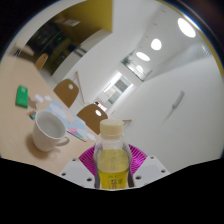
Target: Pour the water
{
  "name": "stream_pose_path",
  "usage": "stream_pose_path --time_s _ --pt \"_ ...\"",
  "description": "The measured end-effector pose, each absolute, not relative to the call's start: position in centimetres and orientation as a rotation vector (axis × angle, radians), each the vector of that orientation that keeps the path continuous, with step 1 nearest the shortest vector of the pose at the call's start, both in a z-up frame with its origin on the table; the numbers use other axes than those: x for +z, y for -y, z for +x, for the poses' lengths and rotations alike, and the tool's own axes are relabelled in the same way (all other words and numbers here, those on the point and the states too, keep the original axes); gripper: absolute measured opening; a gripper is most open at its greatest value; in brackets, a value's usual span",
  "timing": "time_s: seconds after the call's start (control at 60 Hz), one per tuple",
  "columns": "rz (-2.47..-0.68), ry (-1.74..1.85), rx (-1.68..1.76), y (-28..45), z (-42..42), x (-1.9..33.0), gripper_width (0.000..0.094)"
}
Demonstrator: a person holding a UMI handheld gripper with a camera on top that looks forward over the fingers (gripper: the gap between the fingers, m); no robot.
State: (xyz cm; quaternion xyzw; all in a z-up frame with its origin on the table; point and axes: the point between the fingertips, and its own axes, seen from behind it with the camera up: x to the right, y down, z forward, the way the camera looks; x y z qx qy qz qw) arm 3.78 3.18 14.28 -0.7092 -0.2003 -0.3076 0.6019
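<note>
My gripper (113, 172) is clamped on a small clear plastic bottle with a pale yellow cap and a yellow label (112, 152); both fingers press its sides, the magenta pads (92, 160) showing at left and right of the bottle's body. The bottle stands upright between the fingers, its cap reaching above them, and the whole view is tilted, so the room leans to one side. Just ahead and to the left of the bottle sits a white ceramic mug with a handle (47, 131), its mouth open toward me, resting on the pale wooden table (20, 125). The mug and the bottle are near each other but apart. Beside the mug, between it and the bottle, lies something flat in light blue and white (78, 127); I cannot tell what it is. Farther left on the table lies a small green object (21, 96), well apart from the mug. Beyond the table stand two brown wooden chairs with rounded backs (66, 91), one behind the other. Past them a long white wall (170, 100) runs back to a doorway, and the white ceiling carries round lamps (186, 27) that glow bright. On the far side of the room a dark window area (42, 38) shows above the table.
</note>
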Motion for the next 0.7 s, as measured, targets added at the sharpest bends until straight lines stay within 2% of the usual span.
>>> stream_pose_path --time_s 0.017,0.133,0.2,0.333,0.4,0.533,0.633,0.7 --pt "-1.626 0.539 -0.775 -3.6 5.3 15.4 0.0385" --pt "-1.382 1.004 -1.278 -8.1 1.4 17.1 0.0384" --pt "-1.206 1.299 -1.444 -8.5 -0.3 18.4 0.0386" --pt "-0.874 1.714 -1.775 -8.8 -3.3 15.8 0.0389" --pt "-0.772 1.837 -1.886 -7.7 -2.4 16.9 0.0389" --pt "-0.791 1.818 -1.864 -7.4 -2.0 17.3 0.0388" --pt "-0.938 1.548 -1.689 -5.1 -0.6 20.9 0.0387" --pt "-1.12 1.187 -1.443 -4.7 0.4 25.3 0.0389"
